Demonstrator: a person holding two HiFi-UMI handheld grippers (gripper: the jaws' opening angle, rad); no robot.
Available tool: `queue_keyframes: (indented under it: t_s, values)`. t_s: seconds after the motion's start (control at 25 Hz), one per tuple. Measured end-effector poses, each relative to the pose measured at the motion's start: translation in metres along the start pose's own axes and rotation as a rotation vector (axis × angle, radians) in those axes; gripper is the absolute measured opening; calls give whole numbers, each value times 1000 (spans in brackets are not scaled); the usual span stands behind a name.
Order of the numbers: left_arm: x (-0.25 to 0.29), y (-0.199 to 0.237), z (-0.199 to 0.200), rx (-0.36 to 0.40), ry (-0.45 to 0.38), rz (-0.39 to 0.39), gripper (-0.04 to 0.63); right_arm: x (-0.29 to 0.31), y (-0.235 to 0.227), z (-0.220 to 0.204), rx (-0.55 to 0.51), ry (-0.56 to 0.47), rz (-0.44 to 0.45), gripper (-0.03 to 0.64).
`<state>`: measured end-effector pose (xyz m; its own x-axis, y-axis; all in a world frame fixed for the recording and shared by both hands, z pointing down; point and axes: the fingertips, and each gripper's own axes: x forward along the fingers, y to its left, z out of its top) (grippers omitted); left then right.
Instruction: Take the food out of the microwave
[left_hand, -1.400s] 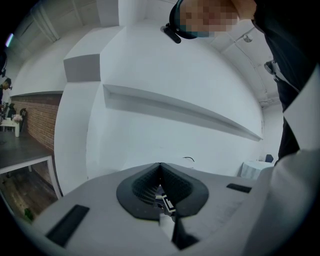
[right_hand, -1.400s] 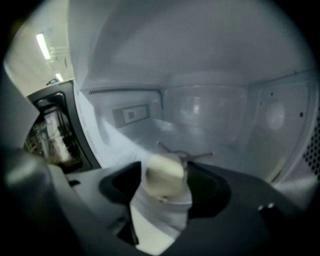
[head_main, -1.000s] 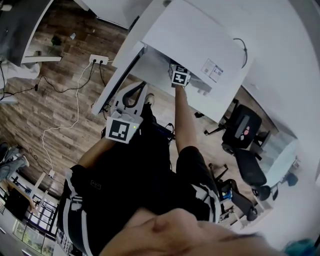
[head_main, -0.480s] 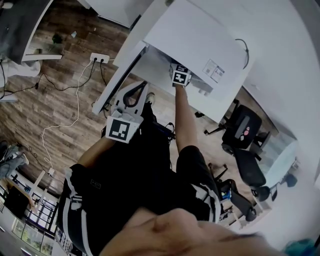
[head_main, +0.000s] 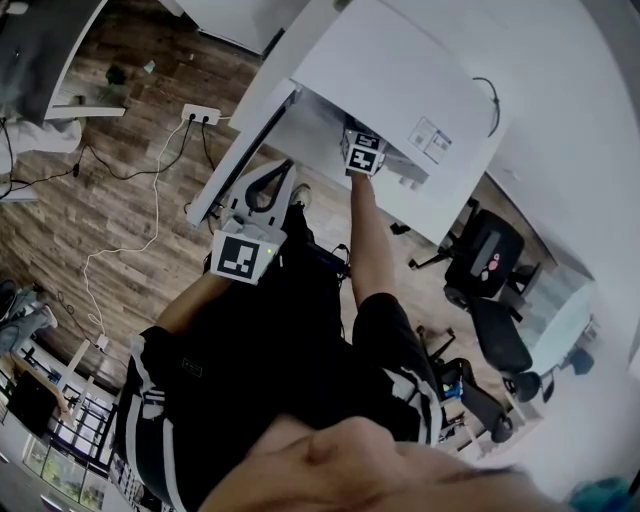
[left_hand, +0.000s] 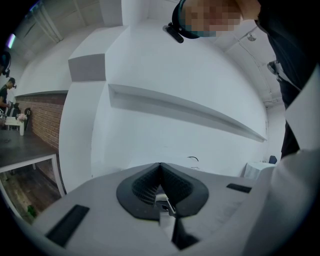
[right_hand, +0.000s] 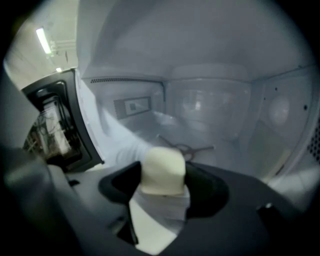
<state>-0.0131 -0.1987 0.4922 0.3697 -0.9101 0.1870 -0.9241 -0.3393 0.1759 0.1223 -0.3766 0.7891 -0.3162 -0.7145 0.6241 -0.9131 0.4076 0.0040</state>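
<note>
- One pale cream block of food (right_hand: 162, 170) is between the fingers of the right gripper (right_hand: 164, 184), which are clenched on it from both sides. Its top is rounded and its surface looks matte and soft, like a bun or dough, but I cannot tell exactly what food it is.
- Just below it, between the same fingers, there is a whitish part. It may be a wrapper or the lower half of the food.
- Beyond the fingers is the inside of the microwave (right_hand: 215, 100), so the food is still in the cavity. The walls are smooth and white with small holes on the right side, and a thin three-armed part (right_hand: 187, 147) lies on the floor.
- To the left of the fingers the dark-framed door (right_hand: 55, 125) stands wide open, which I think leaves a free way to draw the food straight back.
- Because the food seems soft, I think the hold should be gentle so that it is not squashed.
- The left gripper (left_hand: 160, 175) has its ribbed dark fingers pressed together with nothing between them. It points up at a white wall and ceiling, apart from the microwave, probably because one gripper is enough for this piece.
</note>
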Motion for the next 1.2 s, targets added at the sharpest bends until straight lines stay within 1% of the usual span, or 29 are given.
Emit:
queue_keyframes:
  t_s: [0.24,0.72,0.92,1.2]
  values:
    - [-3,-1,-1,-4,-5,1,31,-5,2,-3,28,-11,5,290]
    - [-16,-1,4,-4,-23,-3,31,-22,6,-2,41,-30,-6,288]
    - [-24,0,5,2,-30,-7,32,-28,11,-6,68,-48,-3,288]
    - [-40,3,9,9,-43,-17,31,-49,15,-9,75,-53,-32,288]
